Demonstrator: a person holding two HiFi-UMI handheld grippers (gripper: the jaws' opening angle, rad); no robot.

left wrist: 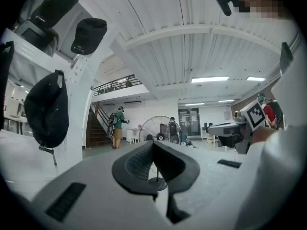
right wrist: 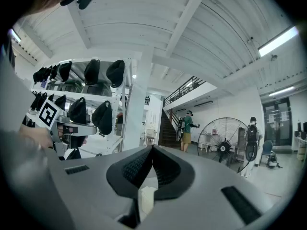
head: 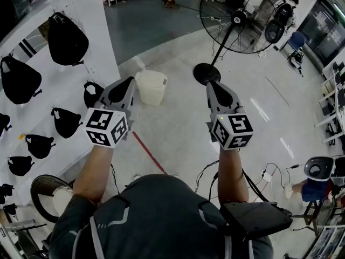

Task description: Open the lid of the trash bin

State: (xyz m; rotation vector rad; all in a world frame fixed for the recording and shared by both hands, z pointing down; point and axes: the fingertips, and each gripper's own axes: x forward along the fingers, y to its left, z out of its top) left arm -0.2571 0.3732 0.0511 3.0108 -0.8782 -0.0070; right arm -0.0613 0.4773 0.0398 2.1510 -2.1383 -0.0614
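A cream trash bin (head: 151, 86) stands on the grey floor ahead of me, its lid of the same colour lying flat on top. My left gripper (head: 131, 80) is held in the air just left of the bin, its jaws shut with nothing between them. My right gripper (head: 211, 83) hovers further right of the bin, also shut and empty. In the right gripper view, the bin (right wrist: 146, 199) shows as a pale sliver below the shut right gripper (right wrist: 152, 148). In the left gripper view, the shut left gripper (left wrist: 153, 145) points towards the fan's round base (left wrist: 157, 183).
A large black floor fan (head: 237, 18) stands behind the bin, its round base (head: 207, 73) near my right gripper. A white display rack (head: 91, 47) hung with black caps runs along the left. A red line (head: 148, 152) crosses the floor. Cables (head: 269, 174) lie at right.
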